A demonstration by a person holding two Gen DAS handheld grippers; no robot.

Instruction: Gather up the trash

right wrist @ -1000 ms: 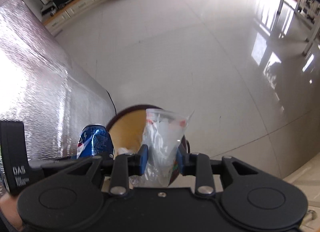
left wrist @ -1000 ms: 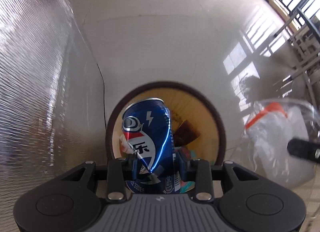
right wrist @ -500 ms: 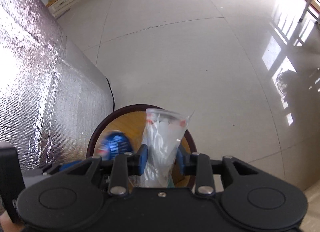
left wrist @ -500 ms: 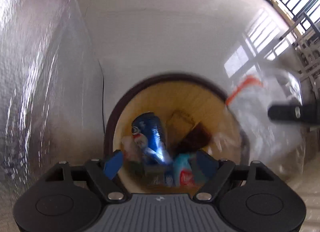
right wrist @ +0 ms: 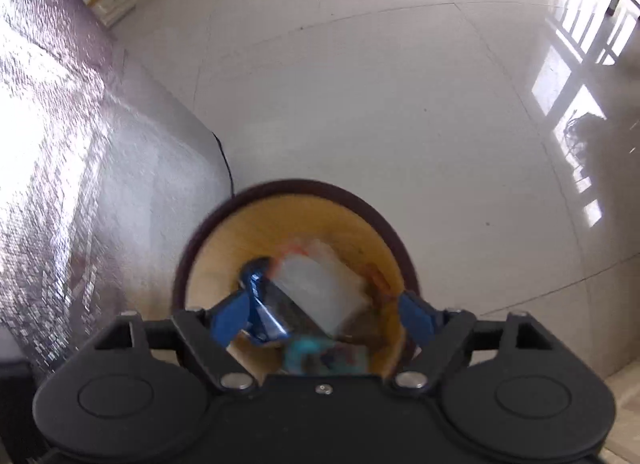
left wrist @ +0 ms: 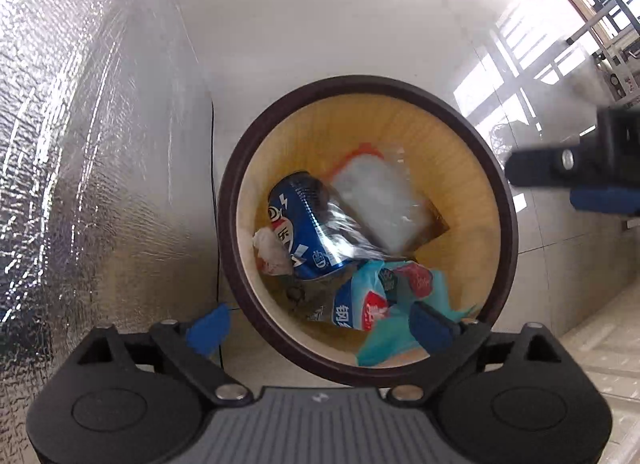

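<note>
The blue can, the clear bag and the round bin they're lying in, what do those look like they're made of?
Blue can: likely thin aluminium, glossy printed skin with sharp highlights and a dented side.
Clear bag: soft transparent plastic film, wrinkled, with an orange strip at its mouth.
Round bin: pale yellow inner wall with fine vertical lines, maybe wood-look or plastic; dark brown smooth rim.

The bin has a dark brown rim and a yellow wood-grain inside. In it, a blue can with red and white marks lies beside a clear bag with an orange strip. Nearer the bin's rim lies a teal wrapper with red patches. Left of the bin hangs silver quilted foil; the floor is glossy pale grey.
</note>
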